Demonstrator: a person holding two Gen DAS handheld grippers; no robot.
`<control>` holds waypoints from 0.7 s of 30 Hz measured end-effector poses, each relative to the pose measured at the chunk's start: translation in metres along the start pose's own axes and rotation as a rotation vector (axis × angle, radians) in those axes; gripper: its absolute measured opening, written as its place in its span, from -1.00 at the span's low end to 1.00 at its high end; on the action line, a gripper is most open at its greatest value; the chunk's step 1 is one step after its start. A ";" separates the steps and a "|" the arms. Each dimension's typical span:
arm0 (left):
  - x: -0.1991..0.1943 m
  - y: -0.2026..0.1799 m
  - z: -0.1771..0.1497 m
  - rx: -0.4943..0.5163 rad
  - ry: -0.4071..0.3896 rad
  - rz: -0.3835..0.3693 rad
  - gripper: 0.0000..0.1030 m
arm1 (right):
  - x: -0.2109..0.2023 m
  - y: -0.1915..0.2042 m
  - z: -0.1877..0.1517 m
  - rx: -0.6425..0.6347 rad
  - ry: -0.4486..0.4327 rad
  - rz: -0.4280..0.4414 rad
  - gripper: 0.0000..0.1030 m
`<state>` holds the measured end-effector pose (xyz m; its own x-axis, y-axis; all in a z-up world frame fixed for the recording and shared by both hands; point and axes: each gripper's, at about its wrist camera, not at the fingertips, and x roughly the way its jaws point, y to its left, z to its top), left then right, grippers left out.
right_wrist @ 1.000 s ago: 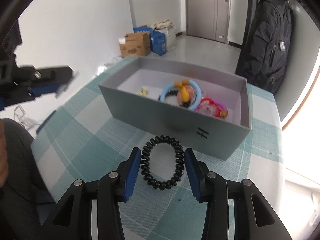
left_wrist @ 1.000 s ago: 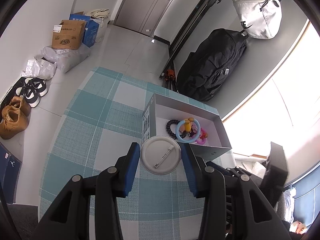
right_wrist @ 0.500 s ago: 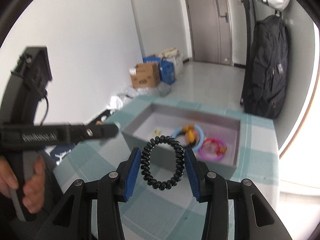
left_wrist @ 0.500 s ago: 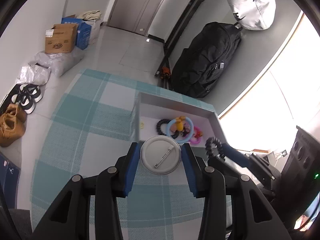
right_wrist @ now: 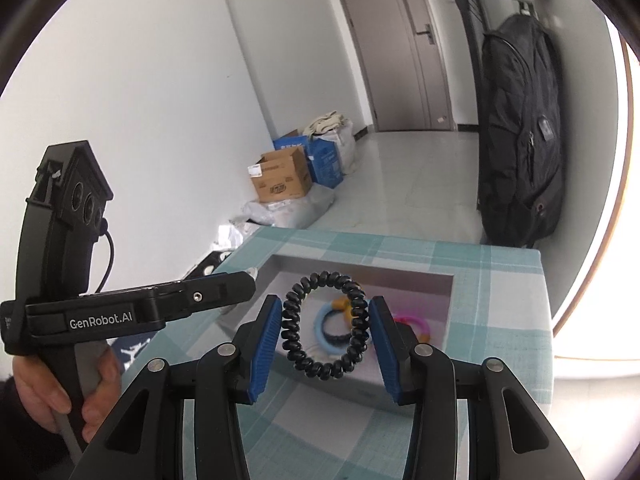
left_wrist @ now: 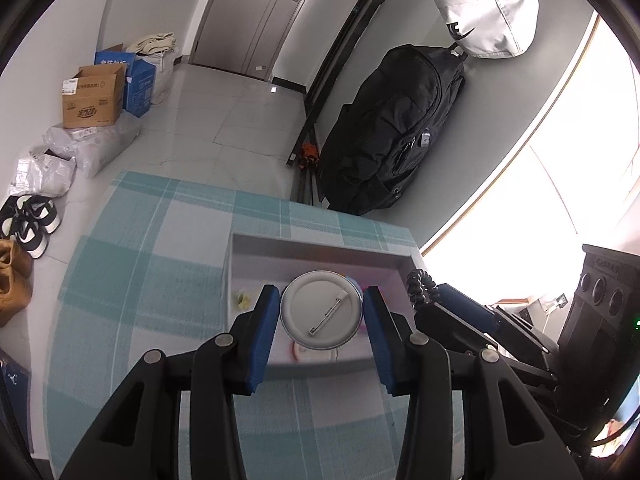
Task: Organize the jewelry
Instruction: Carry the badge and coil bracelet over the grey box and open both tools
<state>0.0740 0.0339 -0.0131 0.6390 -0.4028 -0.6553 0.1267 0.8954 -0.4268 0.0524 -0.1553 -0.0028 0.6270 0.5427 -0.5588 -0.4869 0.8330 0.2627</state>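
Both grippers over the box, each loaded. The left gripper [left_wrist: 322, 312] clamps a white pin badge [left_wrist: 322, 310] by its rim, pin side toward the camera; the badge hangs above the grey box [left_wrist: 320, 250], which sits on a checked cloth [left_wrist: 140, 280]. The right gripper [right_wrist: 325, 330] clamps a black coil hair tie [right_wrist: 325, 326] between its blue pads, above the same box [right_wrist: 360, 268]. In the left view the tie [left_wrist: 420, 286] shows at the box's right edge, at the tip of the other tool.

Progress, as judged: part of the sorting is done. A blue ring [right_wrist: 332, 326], a pink ring [right_wrist: 412, 324] and a small yellow piece [left_wrist: 242, 300] already lie in the box. The badge and the tie are lifted and brought over the opening but not yet released; dropping both appears to be what is left. No loose jewelry shows on the visible cloth, though the tools cover the near part.

Limits of view: the badge hides most of the box floor in the left view, and a round pale object under it [left_wrist: 316, 354] cannot be identified. The coil and pads mask the box contents in the right view, which are also blurred; an orange bit on the blue ring is unclear. The badge's front face is not visible. Of the person, only a hand [right_wrist: 60, 392] on the left tool's handle shows.
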 end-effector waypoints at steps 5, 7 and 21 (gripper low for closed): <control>0.012 0.001 0.003 -0.001 0.024 -0.008 -0.27 | 0.011 -0.021 0.006 0.061 0.021 0.004 -0.16; 0.016 0.002 0.003 0.002 0.036 -0.003 -0.27 | 0.014 -0.027 0.008 0.077 0.027 0.006 -0.16; 0.035 0.012 0.007 -0.053 0.104 0.007 -0.27 | 0.027 -0.038 0.010 0.115 0.060 0.009 -0.12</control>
<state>0.1034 0.0319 -0.0372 0.5575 -0.4167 -0.7181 0.0806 0.8880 -0.4527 0.0933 -0.1711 -0.0199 0.5838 0.5458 -0.6011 -0.4173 0.8368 0.3544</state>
